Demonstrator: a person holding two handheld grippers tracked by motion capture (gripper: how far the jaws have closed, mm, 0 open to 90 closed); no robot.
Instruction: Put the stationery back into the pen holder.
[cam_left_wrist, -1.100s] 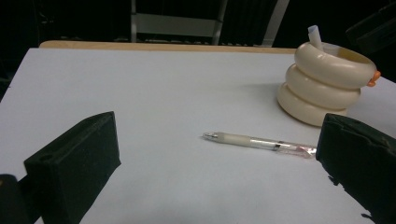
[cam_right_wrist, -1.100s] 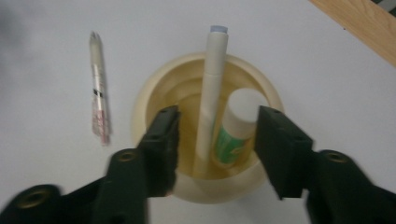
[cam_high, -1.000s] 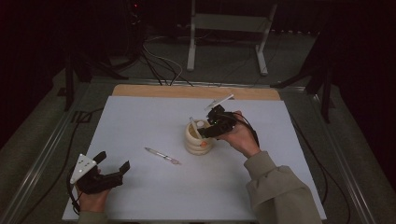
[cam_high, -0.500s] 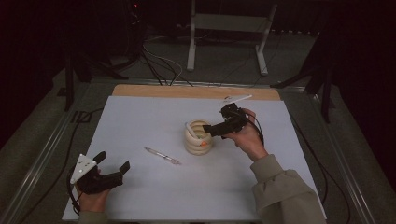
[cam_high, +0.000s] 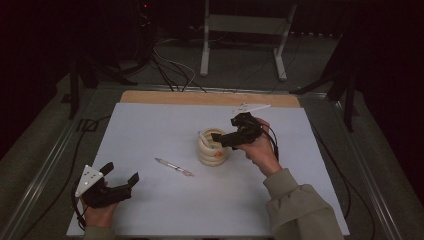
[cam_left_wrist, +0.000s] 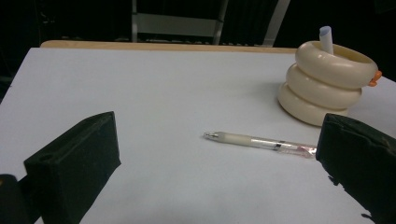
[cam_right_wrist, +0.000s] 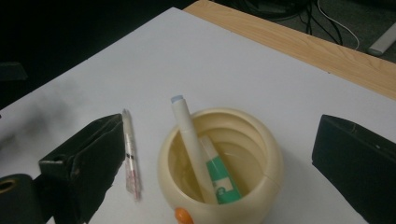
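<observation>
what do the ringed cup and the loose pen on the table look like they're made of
The ringed cup looks like glossy cream plastic, possibly glazed ceramic: smooth moulded rings with soft highlights. The loose pen seems clear plastic, since its inner parts show through the barrel, with a frosted, perhaps rubbery grip and a small metallic-looking tip.

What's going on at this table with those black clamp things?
A person holds a two-jaw gripper in each hand and seems to be putting pens into a cream ringed holder. The right gripper hovers open just above the holder, where a white pen and a green-labelled item stand inside. The left gripper rests open near the table's front edge, facing a clear pen lying on the white mat.
</observation>
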